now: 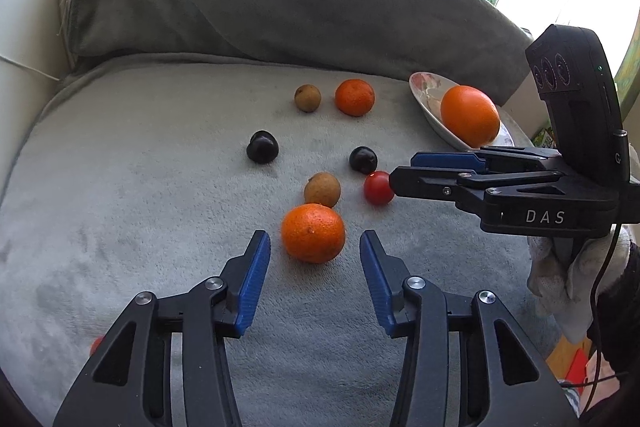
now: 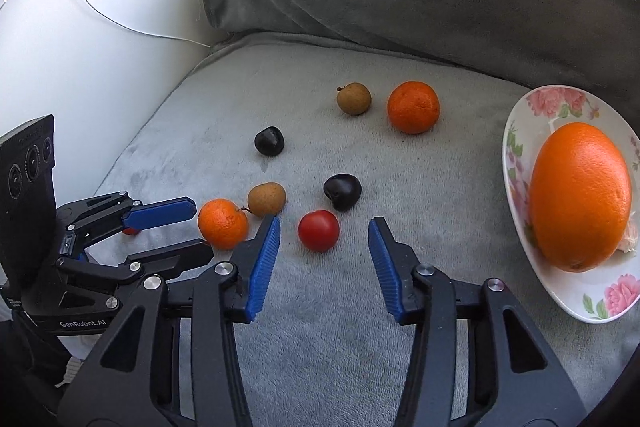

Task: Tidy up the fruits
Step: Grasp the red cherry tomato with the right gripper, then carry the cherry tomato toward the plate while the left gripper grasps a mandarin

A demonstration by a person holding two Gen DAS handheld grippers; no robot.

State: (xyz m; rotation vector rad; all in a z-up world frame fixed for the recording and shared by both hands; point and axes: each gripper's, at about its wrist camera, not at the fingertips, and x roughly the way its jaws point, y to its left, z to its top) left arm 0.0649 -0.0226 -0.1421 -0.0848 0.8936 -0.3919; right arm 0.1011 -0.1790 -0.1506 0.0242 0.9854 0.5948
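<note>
While one large orange [image 2: 580,199] already sits in the flowered plate [image 2: 520,131], seven fruits remain scattered on the grey cushion [image 2: 320,339]. Both claws gape wide and empty: left claw [image 1: 314,247] before a mandarin [image 1: 313,233], right claw [image 2: 324,231] before the red tomato [image 2: 319,230].

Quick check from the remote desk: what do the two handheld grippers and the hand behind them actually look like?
Both the left gripper and right gripper have black linkage frames, silver pivot screws and ribbed blue pads. The right one reads "DAS", the left "GenRobot.AI"; each carries a black three-lens camera module. A black cable trails past a whitish glove.
</note>
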